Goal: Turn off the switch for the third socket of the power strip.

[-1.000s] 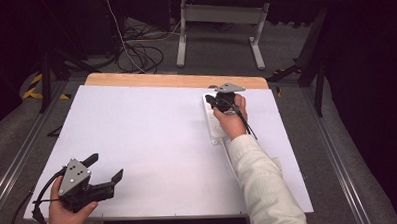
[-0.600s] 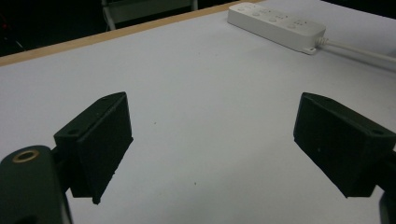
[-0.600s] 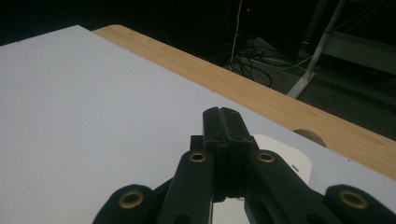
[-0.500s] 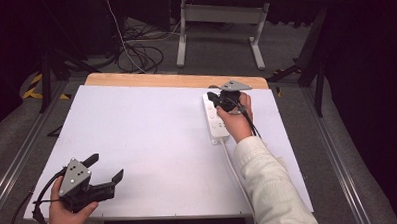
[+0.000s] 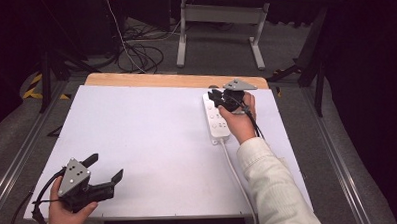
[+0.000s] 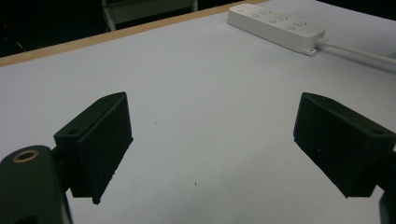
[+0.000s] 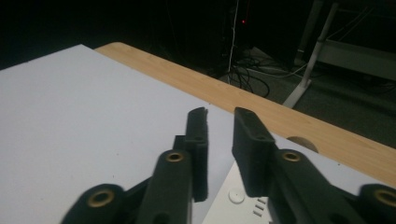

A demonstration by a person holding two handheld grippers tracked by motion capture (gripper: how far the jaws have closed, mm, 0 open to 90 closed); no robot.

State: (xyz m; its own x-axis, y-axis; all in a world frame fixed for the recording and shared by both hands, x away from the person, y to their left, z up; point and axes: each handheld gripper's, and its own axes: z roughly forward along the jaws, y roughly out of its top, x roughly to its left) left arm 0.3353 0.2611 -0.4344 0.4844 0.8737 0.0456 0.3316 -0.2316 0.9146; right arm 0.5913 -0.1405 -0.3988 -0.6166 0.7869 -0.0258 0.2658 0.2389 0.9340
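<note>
High overhead, two low close views, shared power strip point(image 5: 215, 116)

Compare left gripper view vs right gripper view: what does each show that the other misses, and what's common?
Left gripper view: the whole white power strip lying flat, its cord trailing off, and the left tool with jaws wide apart over bare board, nothing between them.

Right gripper view: the right tool with jaws a narrow gap apart and empty, just above the strip's near end, plus floor cables and a grey desk leg beyond the table.

Both: the white board, the wooden table edge and the strip.
</note>
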